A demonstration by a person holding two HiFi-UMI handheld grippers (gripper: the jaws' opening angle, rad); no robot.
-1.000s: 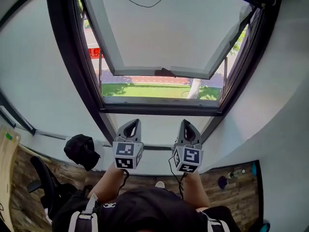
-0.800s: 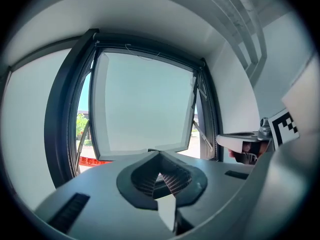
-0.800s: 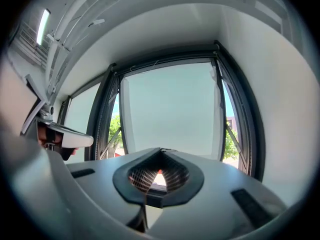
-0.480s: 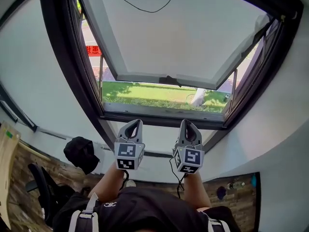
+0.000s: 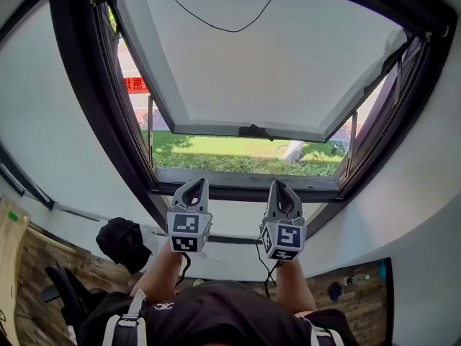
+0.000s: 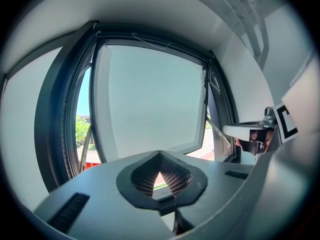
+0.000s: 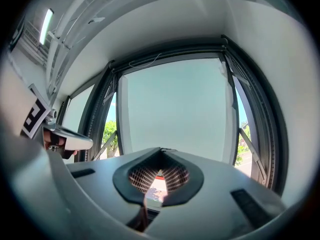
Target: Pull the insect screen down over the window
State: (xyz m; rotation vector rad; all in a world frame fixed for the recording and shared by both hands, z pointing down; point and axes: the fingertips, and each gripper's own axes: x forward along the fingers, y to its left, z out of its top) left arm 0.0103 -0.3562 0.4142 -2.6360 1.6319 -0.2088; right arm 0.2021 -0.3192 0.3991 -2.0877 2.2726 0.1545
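Observation:
A dark-framed window (image 5: 108,121) fills the head view. Its white-edged sash (image 5: 252,56) is swung outward, with a dark handle (image 5: 253,130) on its lower rail and grass showing beneath. A thin black cord (image 5: 216,24) hangs in a loop from the top of the frame; I cannot make out the screen itself. My left gripper (image 5: 193,183) (image 6: 159,154) and right gripper (image 5: 279,185) (image 7: 161,150) are held side by side just short of the sill, pointing at the window. Both are shut with nothing between their jaws.
White walls flank the window on both sides. Below left are a black cap-like object (image 5: 122,240), an office chair (image 5: 65,290) and a wooden board (image 5: 11,244). A bottle (image 5: 353,280) lies on the wooden floor at the lower right.
Both grippers have moved forward together toward the window, which now looks larger and reaches higher in the head view. Their jaws stayed shut.

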